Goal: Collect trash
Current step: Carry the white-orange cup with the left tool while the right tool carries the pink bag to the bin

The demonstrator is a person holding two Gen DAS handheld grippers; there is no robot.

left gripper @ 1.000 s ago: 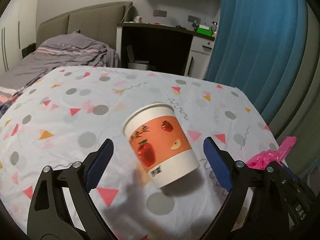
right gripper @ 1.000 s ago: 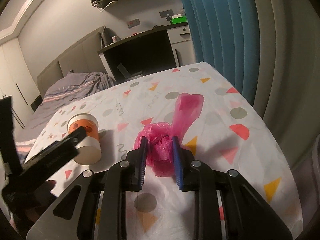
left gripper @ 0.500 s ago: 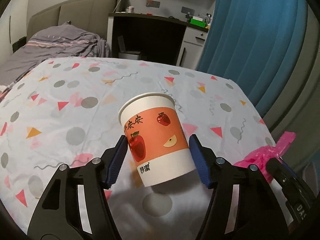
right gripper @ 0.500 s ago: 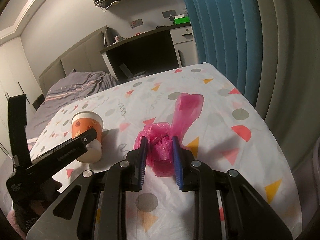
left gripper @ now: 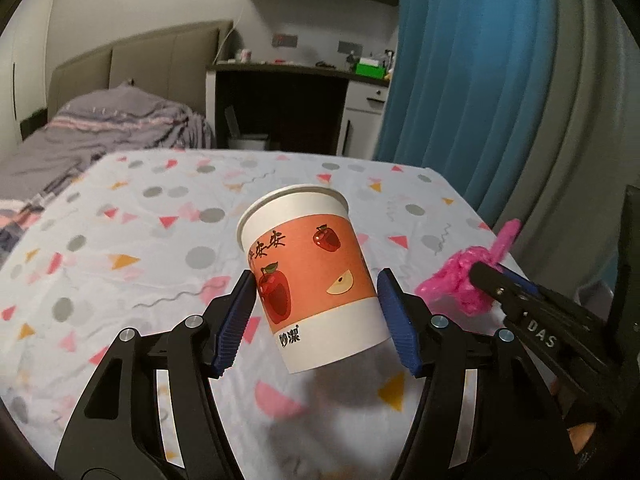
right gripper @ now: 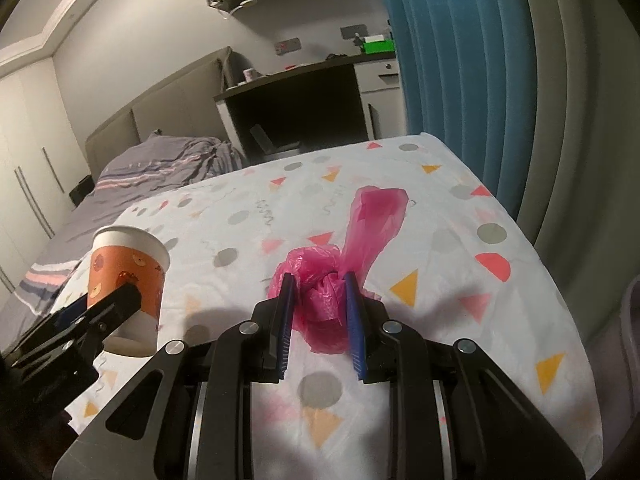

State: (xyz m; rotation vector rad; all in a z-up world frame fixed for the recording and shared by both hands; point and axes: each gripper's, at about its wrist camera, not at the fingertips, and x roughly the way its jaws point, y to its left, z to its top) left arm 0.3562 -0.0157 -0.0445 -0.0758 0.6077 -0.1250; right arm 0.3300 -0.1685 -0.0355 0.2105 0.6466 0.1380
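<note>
While both pieces of trash are gripped, none is yet thrown away: the left gripper [left gripper: 316, 312] has its jaws clamped on the paper cup [left gripper: 310, 280], lifted and tilted above the bench [left gripper: 100, 240]; the right gripper [right gripper: 318, 316] pinches the pink bag [right gripper: 320, 304], lying on it.

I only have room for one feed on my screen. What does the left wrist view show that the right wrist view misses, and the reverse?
Left wrist view only: the left gripper head-on, pads against the paper cup, with its apple print and its shadow below.

Right wrist view only: the right gripper clamping the pink plastic bag, plus the wardrobe doors.

Both: cup, bag, patterned tablecloth, bed, desk, blue curtain.
</note>
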